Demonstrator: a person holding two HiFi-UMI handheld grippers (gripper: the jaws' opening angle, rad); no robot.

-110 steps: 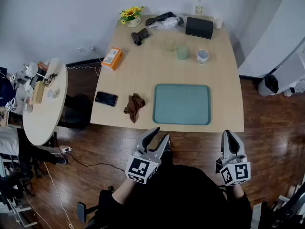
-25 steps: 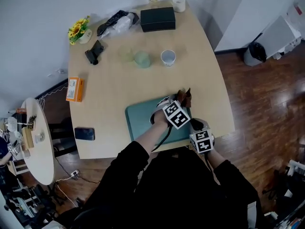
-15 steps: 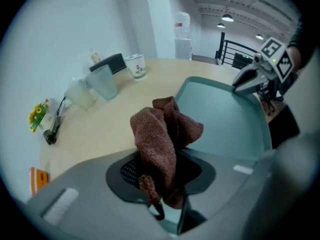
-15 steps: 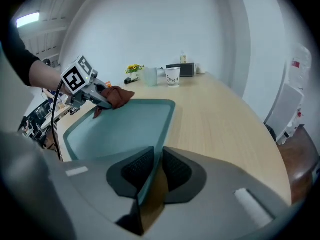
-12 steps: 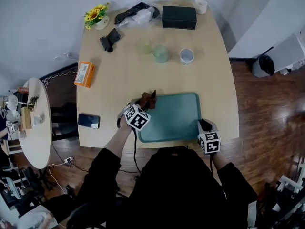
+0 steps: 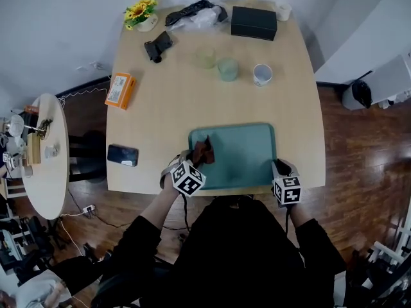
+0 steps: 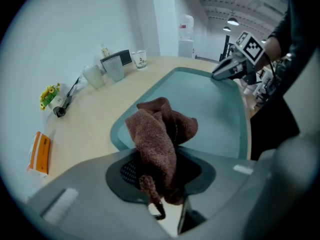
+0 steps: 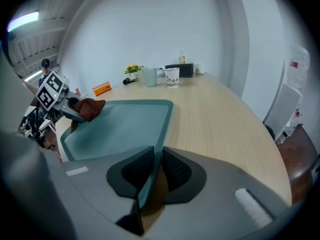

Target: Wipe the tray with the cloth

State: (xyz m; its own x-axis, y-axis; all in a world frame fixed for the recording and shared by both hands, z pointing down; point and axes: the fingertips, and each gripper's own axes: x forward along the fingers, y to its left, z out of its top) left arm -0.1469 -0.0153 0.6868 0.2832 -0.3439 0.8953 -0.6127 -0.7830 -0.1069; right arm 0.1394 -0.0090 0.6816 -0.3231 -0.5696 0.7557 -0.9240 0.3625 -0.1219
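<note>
Tray (image 6: pixel 247 156), teal and rectangular, lies flat at the near edge of the pale wooden table (image 6: pixel 173 108), with its long side along that edge. At its near right corner the right gripper (image 6: pixel 278 167) has its jaws closed on the tray's rim. The left gripper (image 6: pixel 198 159), at the tray's left end, pinches the cloth (image 6: pixel 205 151), a crumpled brown rag that bunches out from between the jaws over the tray's left part, and a dark phone (image 6: pixel 122 154) lies on the table well apart to the tray's left.
</note>
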